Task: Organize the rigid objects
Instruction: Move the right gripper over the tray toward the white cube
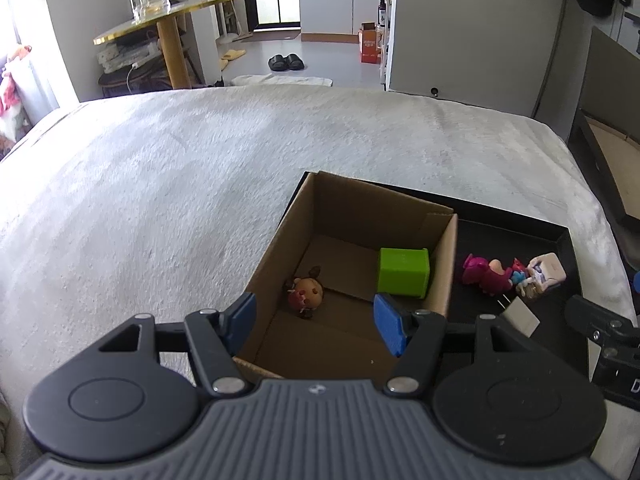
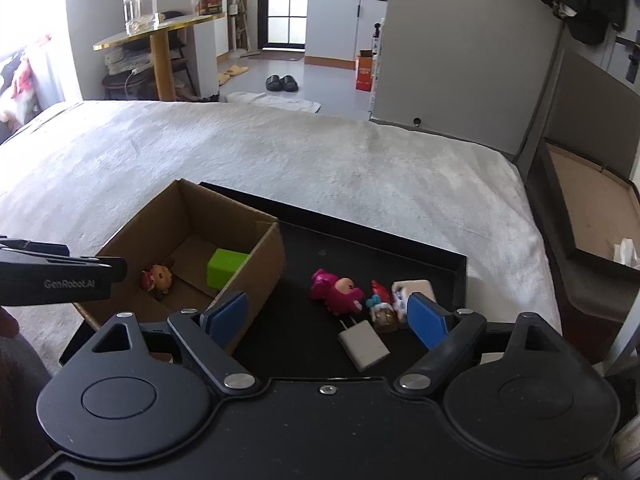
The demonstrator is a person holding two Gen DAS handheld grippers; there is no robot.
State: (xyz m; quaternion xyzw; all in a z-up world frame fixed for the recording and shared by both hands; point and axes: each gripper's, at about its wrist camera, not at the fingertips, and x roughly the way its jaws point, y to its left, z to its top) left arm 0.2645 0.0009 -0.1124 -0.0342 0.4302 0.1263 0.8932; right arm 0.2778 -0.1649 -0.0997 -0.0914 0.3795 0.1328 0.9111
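An open cardboard box (image 1: 440, 264) (image 2: 264, 272) stands on the left part of a black tray (image 1: 512, 224) (image 2: 380, 248) on the bed. Inside it lie a green block (image 1: 404, 272) (image 2: 226, 266) and a small brown doll figure (image 1: 306, 292) (image 2: 158, 278). On the tray right of the box lie a pink figure (image 1: 486, 276) (image 2: 338, 290), a small red-and-blue figure (image 2: 378, 300), a pale pink boxy toy (image 1: 546, 274) (image 2: 414, 288) and a white charger (image 1: 520, 316) (image 2: 364, 344). My left gripper (image 1: 316, 320) is open and empty above the box's near edge. My right gripper (image 2: 326, 316) is open and empty above the tray.
The tray sits on a bed with a white fuzzy blanket (image 1: 180, 184) (image 2: 320, 160). A dark bedside frame (image 2: 580, 216) stands to the right. Beyond the bed are a round gold-edged table (image 1: 168, 20) with glass jars, slippers and a kitchen area.
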